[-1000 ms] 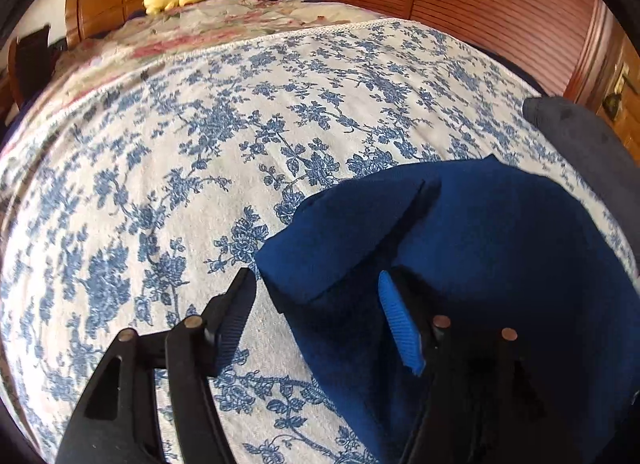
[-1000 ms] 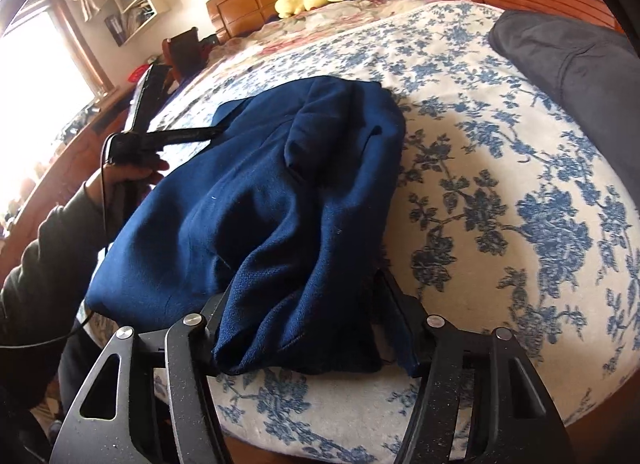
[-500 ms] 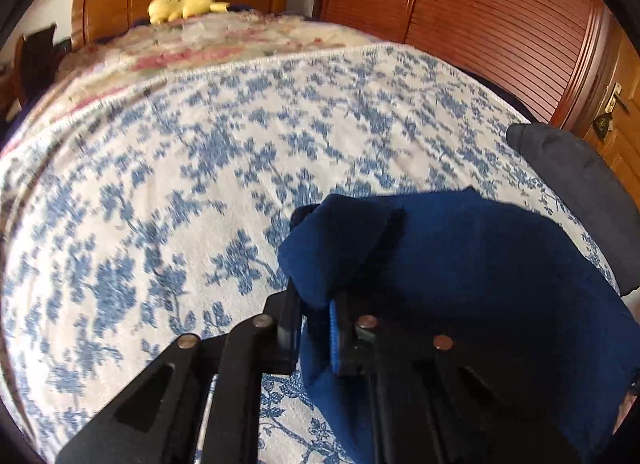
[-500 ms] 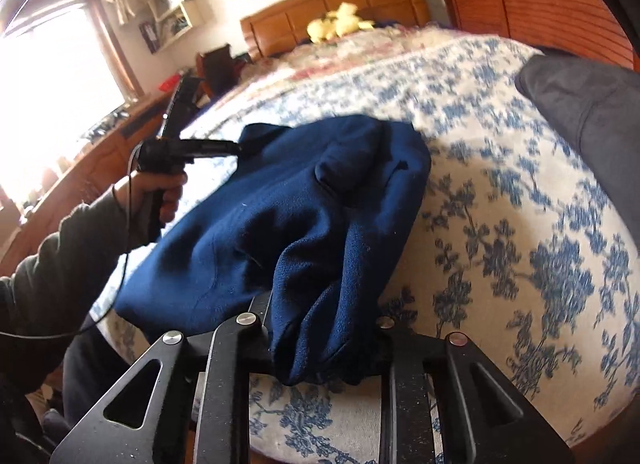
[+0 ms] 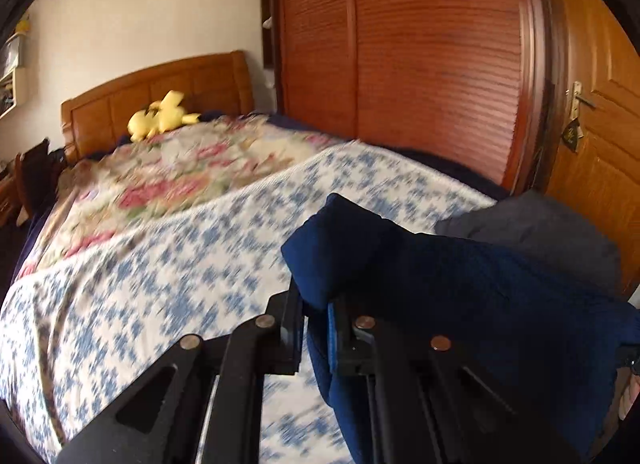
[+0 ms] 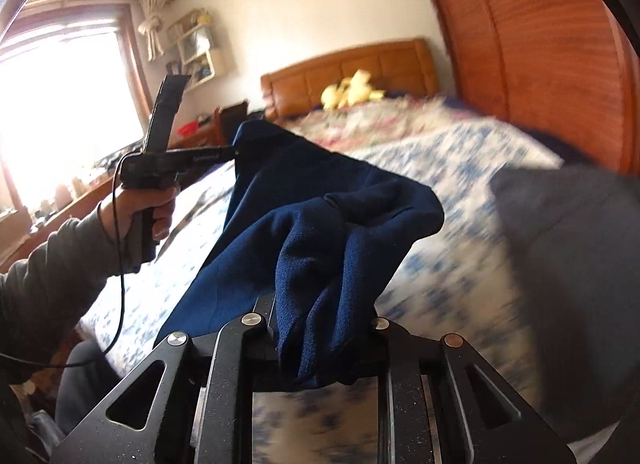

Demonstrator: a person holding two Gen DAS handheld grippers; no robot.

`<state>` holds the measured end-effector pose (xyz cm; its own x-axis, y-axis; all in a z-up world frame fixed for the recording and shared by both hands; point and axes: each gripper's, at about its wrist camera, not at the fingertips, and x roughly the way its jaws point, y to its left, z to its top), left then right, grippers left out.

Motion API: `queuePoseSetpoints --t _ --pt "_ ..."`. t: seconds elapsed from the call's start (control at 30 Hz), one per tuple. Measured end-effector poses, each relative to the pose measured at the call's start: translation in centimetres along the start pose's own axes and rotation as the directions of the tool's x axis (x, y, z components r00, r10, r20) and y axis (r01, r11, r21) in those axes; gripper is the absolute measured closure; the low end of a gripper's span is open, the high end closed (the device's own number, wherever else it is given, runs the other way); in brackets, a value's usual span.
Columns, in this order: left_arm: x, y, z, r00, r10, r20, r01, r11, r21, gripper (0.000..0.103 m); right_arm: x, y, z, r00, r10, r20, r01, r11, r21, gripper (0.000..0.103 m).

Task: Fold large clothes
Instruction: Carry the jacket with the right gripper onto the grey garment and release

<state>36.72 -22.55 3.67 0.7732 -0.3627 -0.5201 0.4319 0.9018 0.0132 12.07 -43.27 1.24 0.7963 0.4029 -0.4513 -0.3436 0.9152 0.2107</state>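
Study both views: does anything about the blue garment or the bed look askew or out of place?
The blue garment hangs bunched and uneven between the left tongs and right tongs, one end wadded thickly. A dark grey garment lies heaped on the floral bedspread. Nothing looks damaged.

Bed (image 5: 168,264): fills the middle of the room. Headboard (image 5: 160,91) at its far end; soft toy (image 5: 162,117) on the bed just before it. Wardrobe (image 5: 400,63) along the bed's right side; door (image 5: 592,111) right of the wardrobe. Window (image 6: 68,95) and wall shelf (image 6: 196,51) to the left in the right wrist view. Garment (image 6: 320,223) hangs above the near part of the bed, between left gripper (image 6: 234,151) and right gripper (image 6: 324,348). Second folded cloth (image 6: 568,264) lies on the bed, right of the garment.
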Motion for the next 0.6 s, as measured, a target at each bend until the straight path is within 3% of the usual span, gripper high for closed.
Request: queuePoseSetpoints --t 0.2,0.37,0.47,0.6 --pt "2.1 -9.9 7.2 0.991 -0.109 0.08 0.105 0.993 0.051 0.098 -7.8 -6.0 4.5 0.98 -0.172 0.098 0.177 0.983 -0.04 0.085" --pt "5.5 -19.1 11.1 0.971 -0.215 0.106 0.207 0.975 0.087 0.098 -13.4 -11.3 6.1 0.927 -0.346 0.142 0.353 0.935 -0.031 0.086" --pt "8.3 -23.0 11.7 0.96 -0.266 0.085 0.257 0.961 0.1 0.097 -14.8 -14.3 5.5 0.889 -0.438 0.137 0.443 0.897 -0.008 0.086" --pt "11.2 -26.1 10.8 0.967 -0.256 -0.007 0.254 0.955 0.153 0.093 -14.2 -18.1 3.0 0.852 -0.521 0.058 0.519 0.853 0.049 0.085"
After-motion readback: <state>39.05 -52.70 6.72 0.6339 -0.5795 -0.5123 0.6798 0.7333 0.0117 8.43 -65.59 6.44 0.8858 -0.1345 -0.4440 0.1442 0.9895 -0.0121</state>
